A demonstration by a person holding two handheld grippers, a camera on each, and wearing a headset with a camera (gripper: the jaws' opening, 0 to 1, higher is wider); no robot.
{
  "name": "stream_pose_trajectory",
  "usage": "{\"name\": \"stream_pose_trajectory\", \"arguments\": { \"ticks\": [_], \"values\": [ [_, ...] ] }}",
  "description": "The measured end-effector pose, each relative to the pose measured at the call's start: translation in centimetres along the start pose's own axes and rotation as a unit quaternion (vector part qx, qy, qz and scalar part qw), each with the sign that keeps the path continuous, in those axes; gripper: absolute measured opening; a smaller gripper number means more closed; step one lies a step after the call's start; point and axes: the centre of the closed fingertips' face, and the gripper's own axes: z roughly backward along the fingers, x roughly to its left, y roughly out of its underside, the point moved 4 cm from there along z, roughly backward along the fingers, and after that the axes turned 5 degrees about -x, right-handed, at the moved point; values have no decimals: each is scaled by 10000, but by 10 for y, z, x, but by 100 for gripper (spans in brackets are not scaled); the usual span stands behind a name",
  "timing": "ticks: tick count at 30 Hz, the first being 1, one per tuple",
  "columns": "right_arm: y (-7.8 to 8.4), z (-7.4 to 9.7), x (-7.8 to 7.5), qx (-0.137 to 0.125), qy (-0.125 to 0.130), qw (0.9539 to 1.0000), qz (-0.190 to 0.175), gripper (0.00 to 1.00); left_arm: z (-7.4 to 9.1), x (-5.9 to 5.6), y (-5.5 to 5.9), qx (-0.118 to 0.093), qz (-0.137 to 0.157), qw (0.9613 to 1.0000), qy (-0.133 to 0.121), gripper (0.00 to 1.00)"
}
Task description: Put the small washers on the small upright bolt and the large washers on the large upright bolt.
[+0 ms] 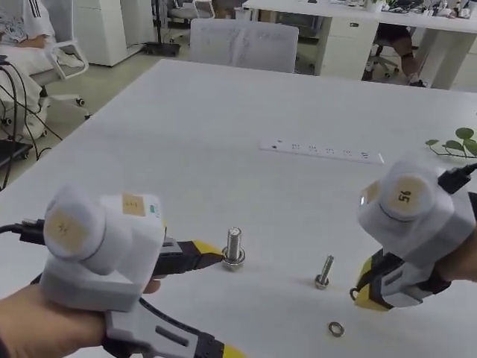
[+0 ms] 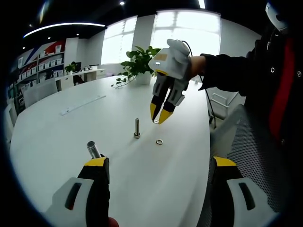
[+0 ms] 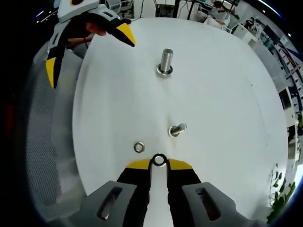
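Pinching a small washer [image 3: 159,160] in the right gripper [image 2: 159,119] above the bench [image 1: 223,149] near the small upright bolt [image 1: 324,271], presumably for threading on; keeping the left gripper [image 2: 160,163] spread, empty, beside the large bolt [image 1: 233,248].

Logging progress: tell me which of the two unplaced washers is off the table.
The washer pinched in the tips of the right hand-held gripper, held above the table. The other washer lies flat on the table near the small bolt.
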Motion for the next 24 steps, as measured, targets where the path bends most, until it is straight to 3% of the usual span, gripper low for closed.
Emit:
{"name": "stream_pose_trajectory", "arguments": {
  "ticks": [10,24],
  "values": [
    [-2,20,-14,58,178,9997,147,13,-1,0,-1,14,0,10000,6,88],
    [-29,32,-25,-63,297,9984,468,13,0,1,-2,20,-3,10000,1,88]
  ]
}}
